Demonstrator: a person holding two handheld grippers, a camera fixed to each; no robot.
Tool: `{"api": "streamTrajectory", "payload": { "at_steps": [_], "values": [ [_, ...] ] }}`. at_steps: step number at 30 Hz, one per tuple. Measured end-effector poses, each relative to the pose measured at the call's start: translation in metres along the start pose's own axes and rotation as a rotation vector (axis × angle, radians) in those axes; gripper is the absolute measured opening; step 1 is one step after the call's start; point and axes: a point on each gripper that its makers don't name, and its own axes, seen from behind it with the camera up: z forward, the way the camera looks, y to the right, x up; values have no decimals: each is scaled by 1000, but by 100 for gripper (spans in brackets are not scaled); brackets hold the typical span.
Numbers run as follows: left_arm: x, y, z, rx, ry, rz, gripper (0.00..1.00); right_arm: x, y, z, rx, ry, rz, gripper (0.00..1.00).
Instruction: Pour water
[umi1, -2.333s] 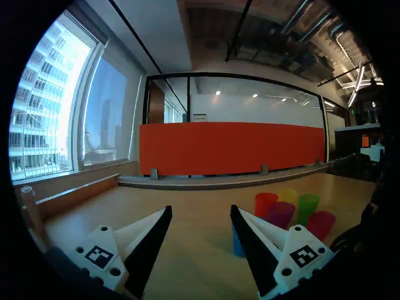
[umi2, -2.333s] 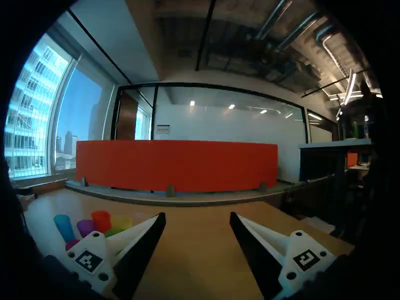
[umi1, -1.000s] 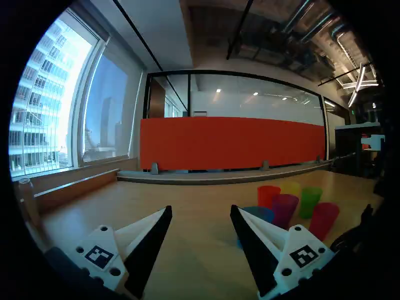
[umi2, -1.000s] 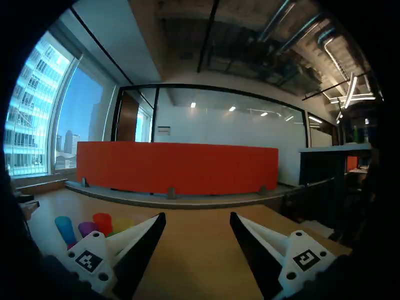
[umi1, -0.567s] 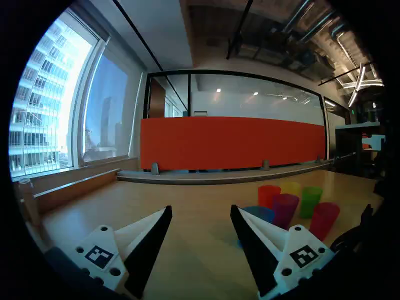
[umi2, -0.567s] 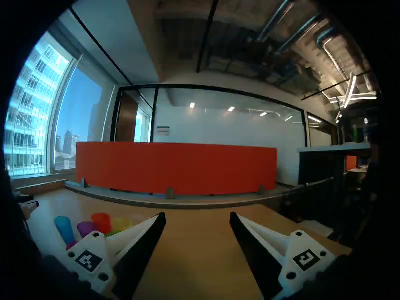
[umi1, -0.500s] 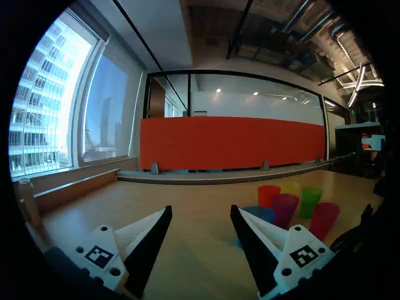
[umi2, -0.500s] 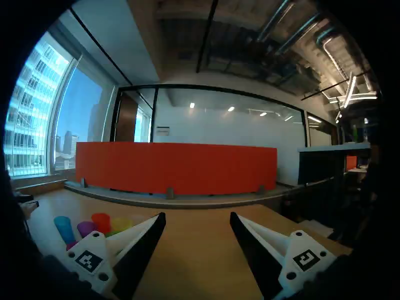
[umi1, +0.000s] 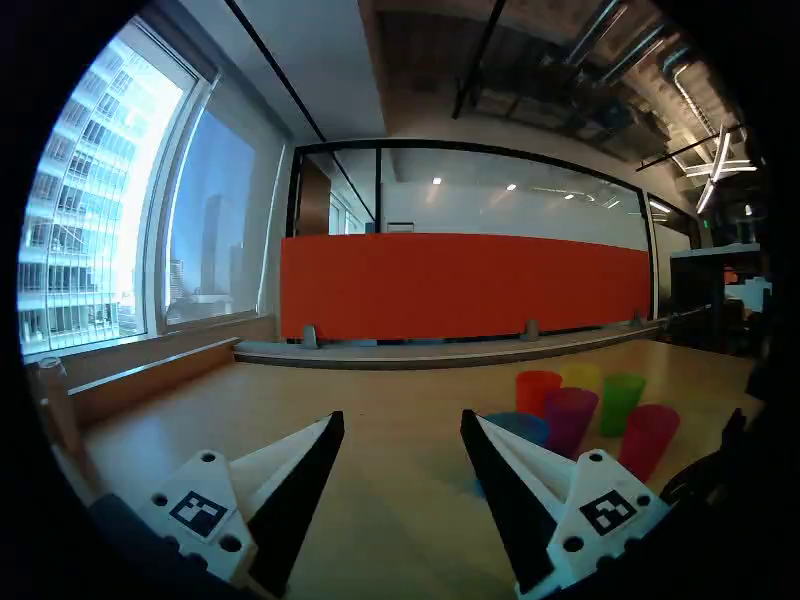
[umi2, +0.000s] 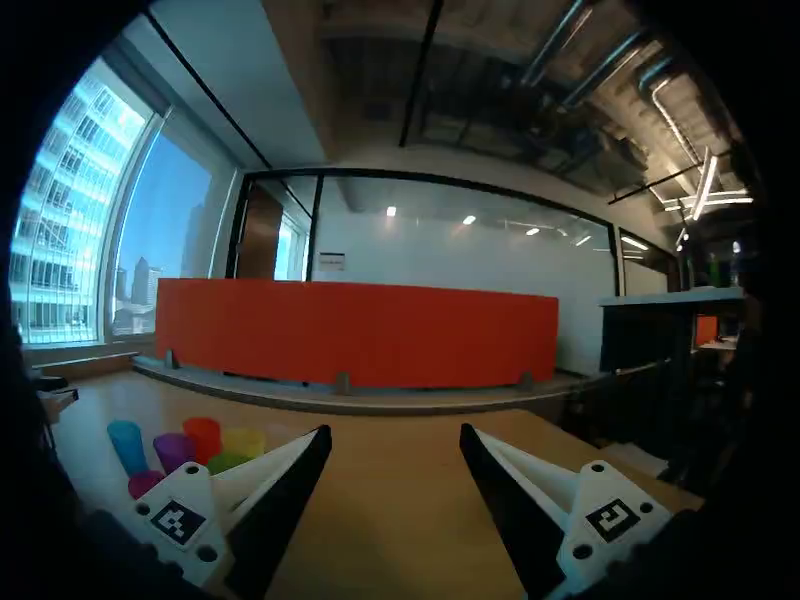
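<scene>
Several coloured plastic cups stand in a cluster on the wooden table. In the left gripper view they sit right of centre: a red-orange cup, a yellow cup, a green cup, a purple cup, a pink-red cup and a blue cup partly hidden behind my right finger. My left gripper is open and empty, left of the cluster. In the right gripper view the cups lie at lower left, among them a blue cup and a purple cup. My right gripper is open and empty.
An orange partition runs along the table's far edge, with a glass wall behind it. Tall windows and a wooden ledge line the left side. A dark counter stands to the right in the right gripper view.
The right gripper view has shifted slightly, so the cups sit a little higher in it. The left gripper has stayed nearly still. Both grippers remain open.
</scene>
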Motion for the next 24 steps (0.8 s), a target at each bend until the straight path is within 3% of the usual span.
{"api": "streamTrajectory", "payload": {
  "at_steps": [17, 24],
  "values": [
    [0, 1, -1, 0, 0, 0, 86, -20, -21, 16, 53, 23, 49, 99],
    [0, 1, 0, 0, 0, 0, 86, -25, -25, 21, 74, 34, 34, 99]
  ]
}}
